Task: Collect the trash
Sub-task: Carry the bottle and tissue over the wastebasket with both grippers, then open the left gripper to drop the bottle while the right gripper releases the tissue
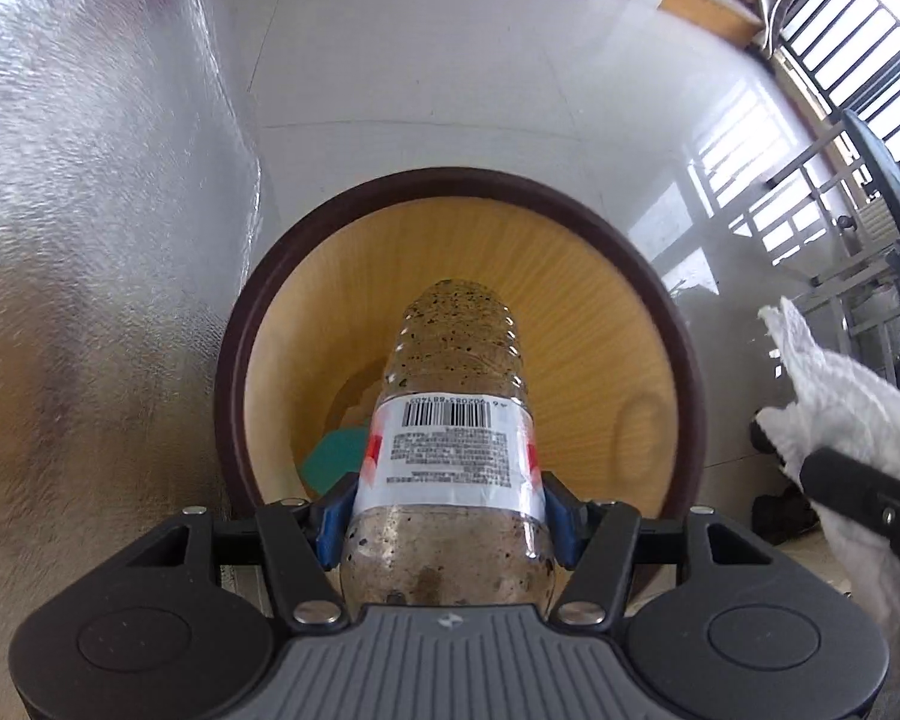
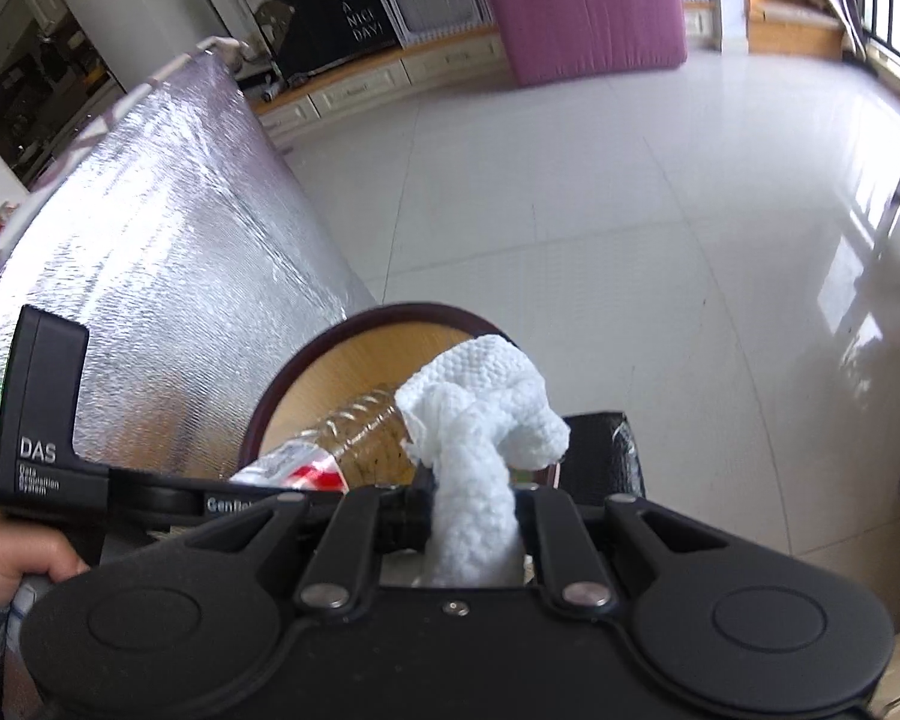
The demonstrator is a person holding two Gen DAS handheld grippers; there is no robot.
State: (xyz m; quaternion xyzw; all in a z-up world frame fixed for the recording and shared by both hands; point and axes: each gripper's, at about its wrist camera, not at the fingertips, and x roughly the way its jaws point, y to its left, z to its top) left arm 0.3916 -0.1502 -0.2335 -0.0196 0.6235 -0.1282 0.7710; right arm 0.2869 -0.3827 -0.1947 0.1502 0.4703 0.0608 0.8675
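A dirty clear plastic bottle [image 1: 450,456] with a white barcode label is clamped between the blue pads of my left gripper [image 1: 447,510], which is shut on it. The bottle points down into the mouth of a round bin [image 1: 570,312] with a dark brown rim and a wood-coloured inner wall; a teal item [image 1: 336,456] lies at its bottom. My right gripper [image 2: 471,504] is shut on a crumpled white paper towel [image 2: 480,408], held just beside the bin's rim [image 2: 306,360]. The same towel [image 1: 834,396] and bottle [image 2: 354,432] show in the opposite views.
A silver foil-covered surface [image 1: 90,240] rises close on the left of the bin. White tiled floor [image 2: 630,210] stretches beyond, with a purple mattress [image 2: 582,6] against the far cabinets. A window grille [image 1: 858,48] and metal rack [image 1: 840,228] stand at right. A hand [image 2: 12,558] holds the left gripper's handle.
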